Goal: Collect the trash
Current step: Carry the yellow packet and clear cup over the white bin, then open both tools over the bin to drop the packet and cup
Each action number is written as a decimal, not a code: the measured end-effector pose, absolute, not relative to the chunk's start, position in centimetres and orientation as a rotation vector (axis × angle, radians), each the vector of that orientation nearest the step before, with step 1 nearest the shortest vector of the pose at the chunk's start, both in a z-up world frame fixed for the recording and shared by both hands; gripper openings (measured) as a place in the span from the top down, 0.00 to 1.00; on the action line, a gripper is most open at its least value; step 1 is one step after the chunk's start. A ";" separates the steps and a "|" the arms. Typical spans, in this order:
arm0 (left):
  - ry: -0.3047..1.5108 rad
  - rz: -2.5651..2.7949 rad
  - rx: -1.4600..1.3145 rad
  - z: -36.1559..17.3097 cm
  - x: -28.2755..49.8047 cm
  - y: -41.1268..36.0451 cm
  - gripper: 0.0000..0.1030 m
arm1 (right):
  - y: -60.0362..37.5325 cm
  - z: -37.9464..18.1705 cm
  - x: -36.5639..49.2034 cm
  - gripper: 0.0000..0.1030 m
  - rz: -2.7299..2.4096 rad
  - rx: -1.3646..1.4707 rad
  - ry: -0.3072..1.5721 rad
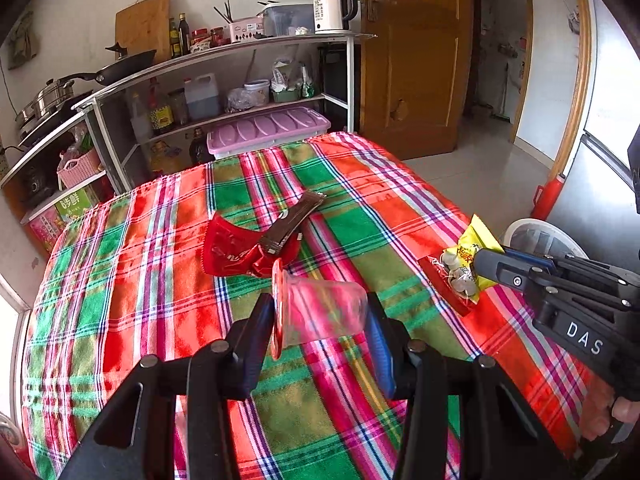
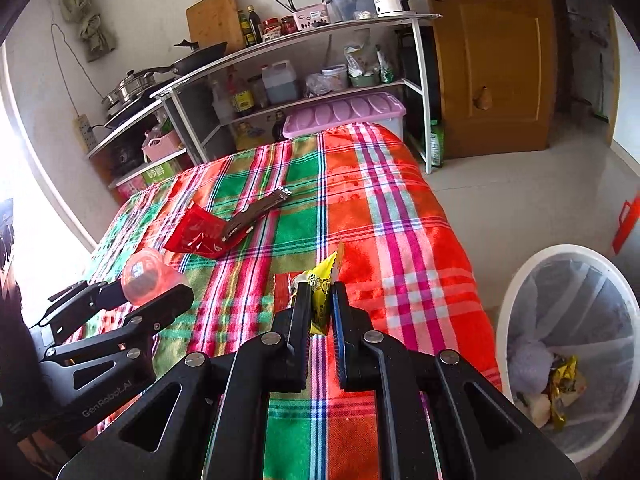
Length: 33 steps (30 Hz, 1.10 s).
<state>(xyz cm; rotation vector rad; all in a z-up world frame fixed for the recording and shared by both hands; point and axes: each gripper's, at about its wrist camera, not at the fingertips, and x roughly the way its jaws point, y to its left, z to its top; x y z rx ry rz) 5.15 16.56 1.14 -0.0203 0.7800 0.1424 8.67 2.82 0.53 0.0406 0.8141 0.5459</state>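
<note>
My left gripper (image 1: 320,300) is shut on a clear plastic cup (image 1: 324,312) with a red lid, held on its side above the plaid-covered table (image 1: 120,280). My right gripper (image 2: 321,288) is shut on a yellow snack packet (image 2: 320,300), lifted just off the cloth; a red strip of wrapper (image 2: 282,292) shows beside it. The right wrist view also shows the left gripper (image 2: 150,294) with the cup (image 2: 146,278) at the left. A crumpled red wrapper (image 1: 236,252) and a long brown wrapper (image 1: 292,220) lie together mid-table. From the left wrist, the right gripper (image 1: 480,262) and its packet (image 1: 474,240) are at the right edge.
A white waste bin (image 2: 520,300) with a liner and some trash inside stands on the floor right of the table. Metal kitchen shelves (image 2: 304,36) with pots, bottles and a kettle stand behind the table. A wooden door (image 2: 492,60) is at the back right.
</note>
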 end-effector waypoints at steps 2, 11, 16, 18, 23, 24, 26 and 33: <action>0.775 0.116 -0.012 1.4 5.3 15.5 0.55 | 1.8 0.8 8.4 0.90 0.525 0.045 0.803; 0.763 -0.008 0.007 1.9 7.4 9.4 0.55 | -5.1 1.9 8.1 0.90 0.408 0.111 0.773; 0.759 -0.092 0.029 2.2 8.6 4.8 0.55 | -9.5 2.1 7.8 0.90 0.318 0.119 0.758; 0.761 -0.128 0.044 2.2 9.1 2.9 0.55 | -11.5 2.0 7.6 0.90 0.285 0.130 0.757; 0.778 -0.205 0.068 1.6 10.2 -1.2 0.55 | -16.2 1.5 7.4 0.90 0.203 0.159 0.763; 0.783 -0.216 0.071 1.5 10.5 -1.8 0.55 | -16.9 1.4 7.3 0.90 0.192 0.162 0.766; 0.795 -0.231 0.073 1.1 11.0 -3.0 0.55 | -18.4 1.1 7.3 0.90 0.163 0.170 0.773; 0.828 -0.257 0.117 -0.2 12.3 -6.3 0.55 | -21.3 -0.9 8.2 0.90 0.113 0.173 0.825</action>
